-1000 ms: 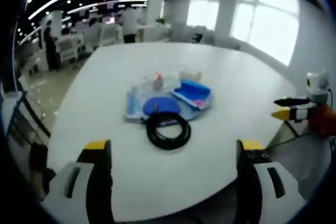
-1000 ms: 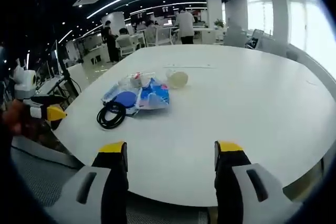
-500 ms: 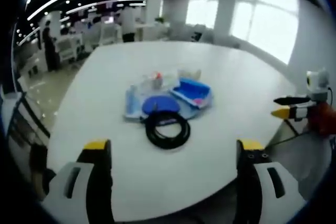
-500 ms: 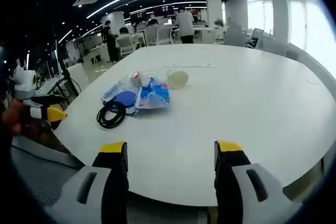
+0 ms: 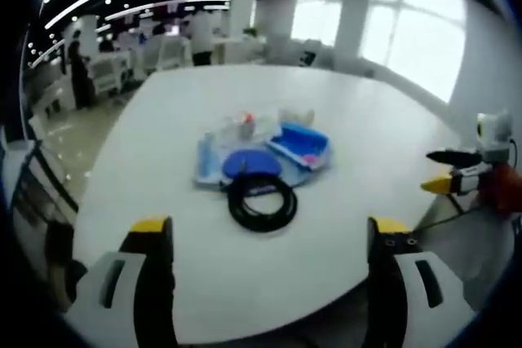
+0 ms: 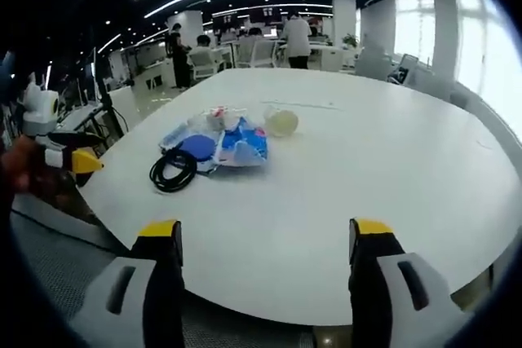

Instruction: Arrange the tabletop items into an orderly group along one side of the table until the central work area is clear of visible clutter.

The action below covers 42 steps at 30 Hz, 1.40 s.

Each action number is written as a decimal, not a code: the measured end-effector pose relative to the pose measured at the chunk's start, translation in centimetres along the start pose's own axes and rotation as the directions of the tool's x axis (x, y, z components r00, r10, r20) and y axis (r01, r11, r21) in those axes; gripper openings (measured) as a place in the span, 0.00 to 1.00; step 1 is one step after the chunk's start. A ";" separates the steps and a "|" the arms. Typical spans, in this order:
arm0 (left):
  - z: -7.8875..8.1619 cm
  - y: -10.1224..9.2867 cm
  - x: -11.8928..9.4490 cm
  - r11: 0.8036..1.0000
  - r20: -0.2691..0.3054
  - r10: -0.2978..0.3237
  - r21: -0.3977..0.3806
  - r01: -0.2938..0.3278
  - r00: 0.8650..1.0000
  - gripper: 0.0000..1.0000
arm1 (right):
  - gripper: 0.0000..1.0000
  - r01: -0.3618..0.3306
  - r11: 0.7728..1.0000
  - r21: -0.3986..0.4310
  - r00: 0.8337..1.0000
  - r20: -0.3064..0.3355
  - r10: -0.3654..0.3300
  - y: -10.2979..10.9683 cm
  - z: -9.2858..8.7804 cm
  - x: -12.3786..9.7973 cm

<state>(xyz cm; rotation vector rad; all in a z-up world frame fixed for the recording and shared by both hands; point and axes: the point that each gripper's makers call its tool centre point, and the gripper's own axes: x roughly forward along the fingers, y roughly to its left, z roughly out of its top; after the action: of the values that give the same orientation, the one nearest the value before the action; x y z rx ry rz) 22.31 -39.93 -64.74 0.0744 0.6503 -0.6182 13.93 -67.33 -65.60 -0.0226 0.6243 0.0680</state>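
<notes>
Now both my grippers, left gripper [image 5: 265, 238] and right gripper [image 6: 265, 238], are spread and empty; I'd approach the black cable coil [image 5: 261, 201] low across the bench [image 5: 367, 144].

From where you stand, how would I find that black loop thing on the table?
Look at the big white table and find the small heap of blue and clear packets near its middle. The black coiled cable lies at the heap's near edge, touching it; it is the one dark, ring-shaped thing there.

2 views from opposite table [image 5: 383, 144] edges, both well back, sharing the central clutter pile [image 6: 214, 138].
</notes>
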 end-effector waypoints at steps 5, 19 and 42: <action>0.0 0.1 0.1 1.000 0.000 0.001 -0.006 -0.001 1.000 0.96 | 0.93 -0.004 1.000 -0.004 1.000 0.017 0.004 -0.1 0.3 0.1; -0.2 0.0 0.2 1.000 -0.016 -0.005 -0.003 0.005 1.000 0.96 | 1.00 0.029 0.999 -0.023 0.997 -0.074 -0.030 -0.8 -1.3 -0.2; -0.2 0.2 0.1 1.000 -0.015 -0.004 -0.011 0.003 1.000 0.96 | 0.91 0.041 0.999 0.022 0.994 -0.097 -0.039 -1.3 -2.0 0.0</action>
<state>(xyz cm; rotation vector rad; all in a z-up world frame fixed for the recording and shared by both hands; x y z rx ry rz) 22.37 -39.81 -64.96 0.0677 0.6686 -0.6179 12.88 -68.74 -67.20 -0.0151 0.7213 0.0203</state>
